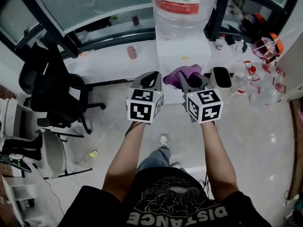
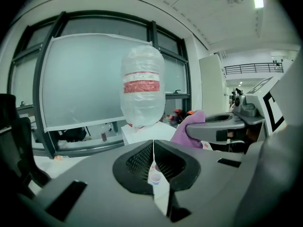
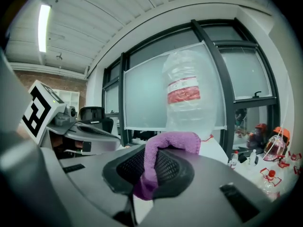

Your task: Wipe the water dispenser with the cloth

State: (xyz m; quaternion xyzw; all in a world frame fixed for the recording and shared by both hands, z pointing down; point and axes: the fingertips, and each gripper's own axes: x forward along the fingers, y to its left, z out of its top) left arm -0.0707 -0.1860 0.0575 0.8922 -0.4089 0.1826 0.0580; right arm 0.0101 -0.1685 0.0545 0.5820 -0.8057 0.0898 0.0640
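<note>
The white water dispenser (image 1: 183,56) stands ahead of me with a clear bottle (image 1: 183,6) bearing a red label on top. In the left gripper view the bottle (image 2: 142,91) rises above the dispenser's white top (image 2: 147,132). My right gripper (image 1: 185,82) is shut on a purple cloth (image 1: 182,74), held just in front of the dispenser. The cloth (image 3: 163,160) drapes over the shut jaws in the right gripper view. My left gripper (image 1: 150,80) hangs beside it, shut and holding nothing.
A black office chair (image 1: 52,91) stands at the left. Small bottles (image 1: 220,42) and a red-capped jug (image 1: 266,46) crowd the floor at the right. A black bin (image 1: 221,77) sits right of the dispenser. Glass panels (image 1: 85,6) run behind.
</note>
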